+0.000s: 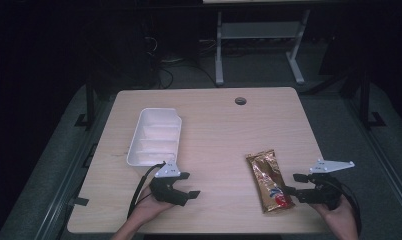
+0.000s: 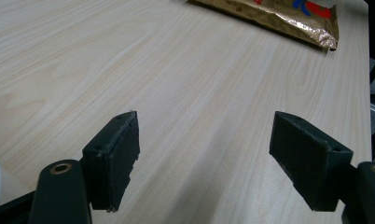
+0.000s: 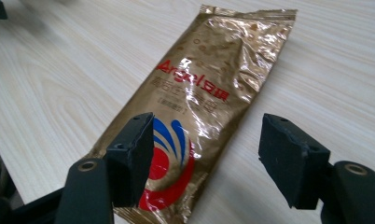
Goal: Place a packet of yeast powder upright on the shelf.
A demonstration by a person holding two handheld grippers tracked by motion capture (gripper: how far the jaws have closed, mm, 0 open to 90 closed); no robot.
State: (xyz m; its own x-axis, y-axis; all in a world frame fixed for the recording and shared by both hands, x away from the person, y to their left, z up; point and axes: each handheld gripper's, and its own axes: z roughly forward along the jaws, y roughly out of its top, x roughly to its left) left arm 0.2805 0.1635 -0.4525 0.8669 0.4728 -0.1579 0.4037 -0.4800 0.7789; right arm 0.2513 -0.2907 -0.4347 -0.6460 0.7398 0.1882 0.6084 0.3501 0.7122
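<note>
Pale wooden table (image 1: 214, 120), gold packet (image 1: 269, 181) apparently before right hand-held gripper (image 1: 295, 183)

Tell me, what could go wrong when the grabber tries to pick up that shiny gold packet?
The packet lies flat on the table, so the open right gripper might slide over the slick foil or just push it along. It also sits near the table's front edge, so a nudge could send it off. If it is meant for the white tray, that is far across, and a weak pinch might drop it on the way.
</note>
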